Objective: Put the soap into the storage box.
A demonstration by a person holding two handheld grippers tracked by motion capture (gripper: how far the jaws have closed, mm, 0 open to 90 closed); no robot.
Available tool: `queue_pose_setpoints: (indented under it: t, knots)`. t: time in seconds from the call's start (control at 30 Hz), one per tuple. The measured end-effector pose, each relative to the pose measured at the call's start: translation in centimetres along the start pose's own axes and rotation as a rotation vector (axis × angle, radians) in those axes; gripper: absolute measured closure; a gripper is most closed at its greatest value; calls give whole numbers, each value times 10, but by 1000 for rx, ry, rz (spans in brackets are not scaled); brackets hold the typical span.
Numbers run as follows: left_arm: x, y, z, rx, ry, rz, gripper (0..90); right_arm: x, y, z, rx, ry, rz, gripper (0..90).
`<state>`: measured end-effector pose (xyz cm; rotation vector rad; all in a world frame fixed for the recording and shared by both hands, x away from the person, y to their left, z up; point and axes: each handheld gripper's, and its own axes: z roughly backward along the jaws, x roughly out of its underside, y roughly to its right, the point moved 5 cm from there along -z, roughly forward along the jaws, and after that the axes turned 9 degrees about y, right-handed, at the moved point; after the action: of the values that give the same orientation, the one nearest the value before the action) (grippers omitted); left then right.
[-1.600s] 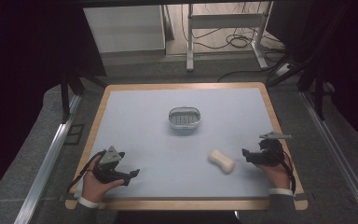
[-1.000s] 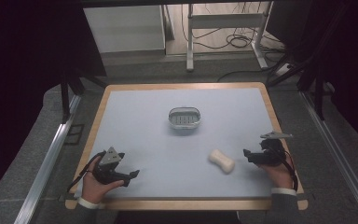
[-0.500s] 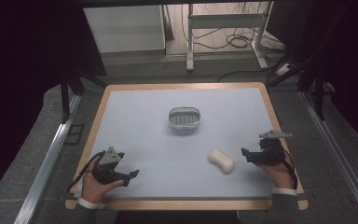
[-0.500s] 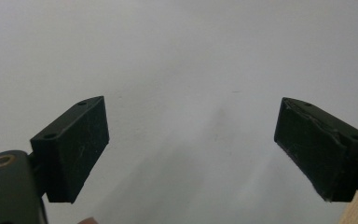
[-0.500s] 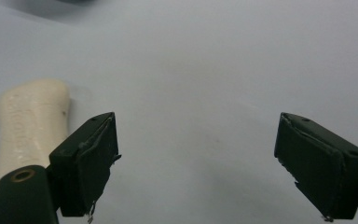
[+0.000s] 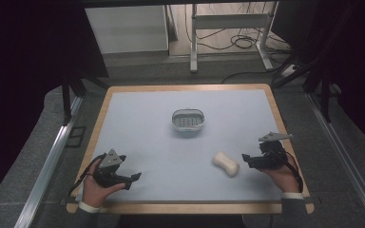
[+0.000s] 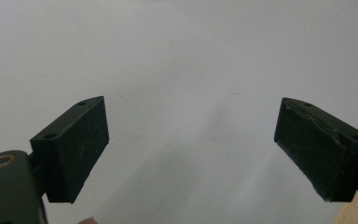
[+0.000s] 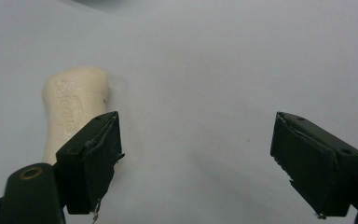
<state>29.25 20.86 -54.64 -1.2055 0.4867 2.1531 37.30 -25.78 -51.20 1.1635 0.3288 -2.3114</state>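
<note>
Since the earlier frames, the right tongs [image 6: 248, 159] have crept slightly toward the soap [image 6: 226, 164], which lies just beside them on the tabletop [image 6: 142, 123], long axis slanting near-right to far-left. Left tongs [image 6: 132, 177] rest released. From the right gripper view, released tongs [image 8: 196, 163] flank bare tabletop; soap [image 8: 74, 105] sits behind the left pad.

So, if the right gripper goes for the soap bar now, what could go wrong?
1. The soap bar lies off to one side of the open right gripper, partly behind one of its jaws, not between them. Closing now would likely miss it or push it away.
2. The bar looks smooth and waisted, so it may slip on the table.
3. The soap dish is small; a tilted release may catch its rim.
</note>
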Motion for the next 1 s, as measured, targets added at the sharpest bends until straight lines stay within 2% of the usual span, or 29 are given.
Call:
queue_pose_setpoints:
  t: [0.3, 0.63, 1.0]
  knots:
    - [0, 0, 1, 0, 5, 1, 105, -6, -3, -3, -14, -55, 55, 185]
    - [0, 1, 0, 3, -2, -2, 105, -18, -8, -4, -38, -53, 65, 186]
    - [0, 0, 1, 4, -4, -4, 105, -26, -19, -11, -62, -108, 99, 203]
